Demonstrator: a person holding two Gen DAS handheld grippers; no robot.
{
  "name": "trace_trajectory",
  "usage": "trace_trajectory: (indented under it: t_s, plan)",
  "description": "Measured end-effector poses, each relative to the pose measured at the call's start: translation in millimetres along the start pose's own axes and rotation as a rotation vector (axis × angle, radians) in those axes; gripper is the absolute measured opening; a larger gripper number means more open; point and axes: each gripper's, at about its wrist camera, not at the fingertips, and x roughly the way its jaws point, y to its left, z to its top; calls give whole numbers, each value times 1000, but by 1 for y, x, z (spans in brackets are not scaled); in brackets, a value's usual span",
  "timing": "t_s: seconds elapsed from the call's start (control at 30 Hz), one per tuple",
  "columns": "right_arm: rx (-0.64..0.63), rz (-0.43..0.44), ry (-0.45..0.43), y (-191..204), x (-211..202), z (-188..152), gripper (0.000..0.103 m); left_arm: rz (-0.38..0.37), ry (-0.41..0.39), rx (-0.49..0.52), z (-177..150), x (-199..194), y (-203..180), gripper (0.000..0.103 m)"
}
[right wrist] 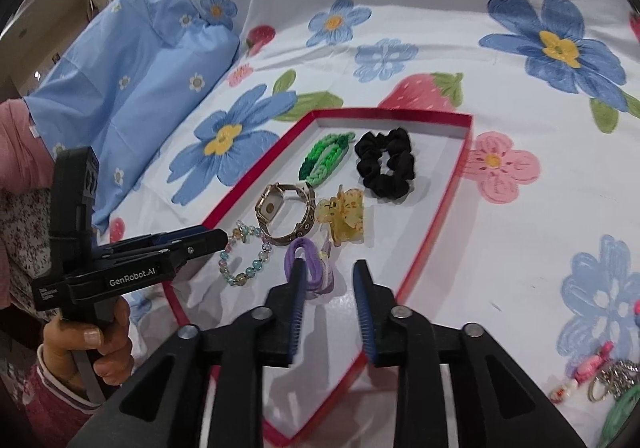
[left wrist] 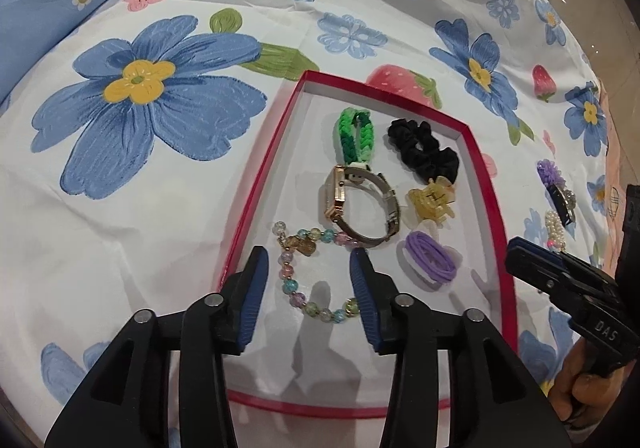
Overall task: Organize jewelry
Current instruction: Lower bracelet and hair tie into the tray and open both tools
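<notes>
Both grippers hang over a red tray [left wrist: 486, 183] lying on a flowered bedsheet [left wrist: 120, 207]. The left gripper [left wrist: 310, 288] has its jaws partly apart, pressing on nothing; a bead bracelet [left wrist: 296, 280] lies on the tray floor between and just beyond them. The right gripper [right wrist: 328, 302] is also partly open and empty, with a purple hair tie [right wrist: 310, 268] at its left fingertip, lying in the tray.

The step in hand looks like letting go: both pieces rest in the tray, apart from the pads. To do it well, each gripper should lift straight up before turning away, so that no pad drags the bracelet's beads or catches a loop of the hair tie.

Already in the tray are a green braided band [left wrist: 354, 135], a black scrunchie [left wrist: 424, 151], a watch [left wrist: 360, 203] and a yellow claw clip [left wrist: 430, 203], set close together. The watch strap touches the bracelet's far end, so a sideways tug could shift both.

More pieces wait on the sheet to the right of the tray: a purple flower clip [left wrist: 550, 171], a pearl string [left wrist: 556, 228], and in the right wrist view a small pile of pink beads and rings [right wrist: 600, 376]. The right gripper is nearer these. The tray's near half has free space; its raised rim must be cleared on each trip.
</notes>
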Motion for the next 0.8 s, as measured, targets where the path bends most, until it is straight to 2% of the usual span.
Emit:
trace_trajectory:
  t_s: [0.07,0.33,0.8]
  plan:
    - [13,2,-20,-4,-11,-3,38,-3,-8,-1,-1,-4,-4,48]
    - [66,-20,-97,-24,-57,-20,49,-54,-28,28,-11,-22,-36,53]
    - [174,-135,-180,-78,-132,-66,50,-141,-8,177,-27,-30,-115,57]
